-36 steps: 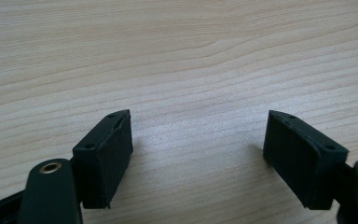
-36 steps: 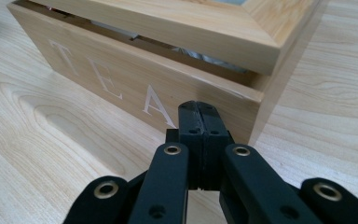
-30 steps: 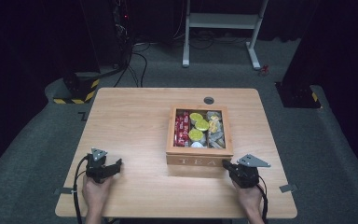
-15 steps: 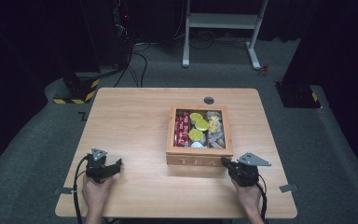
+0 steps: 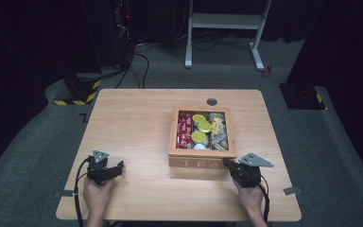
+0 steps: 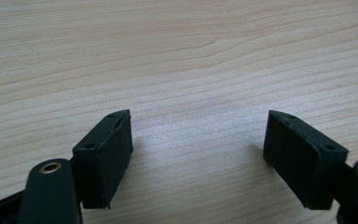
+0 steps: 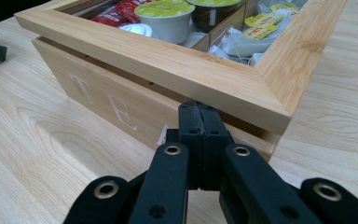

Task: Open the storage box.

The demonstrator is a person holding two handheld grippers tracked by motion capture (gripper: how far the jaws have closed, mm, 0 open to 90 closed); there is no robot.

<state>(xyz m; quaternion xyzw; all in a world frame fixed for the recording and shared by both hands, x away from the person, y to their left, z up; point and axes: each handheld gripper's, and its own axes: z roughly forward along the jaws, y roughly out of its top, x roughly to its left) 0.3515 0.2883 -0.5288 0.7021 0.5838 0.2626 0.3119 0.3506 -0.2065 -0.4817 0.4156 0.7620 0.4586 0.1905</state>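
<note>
Right gripper [image 5: 228,164] slightly closer to the tea box [image 5: 202,162]

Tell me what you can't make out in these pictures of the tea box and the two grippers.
- Tea box lid: in the right gripper view its far part is cut off by the top edge.
- Sachets inside: print too small and blurred to read.
- Right gripper: whether its shut tips touch the box front is hidden by the jaws themselves.
- Left gripper: its body is cut off by the bottom edge.
</note>
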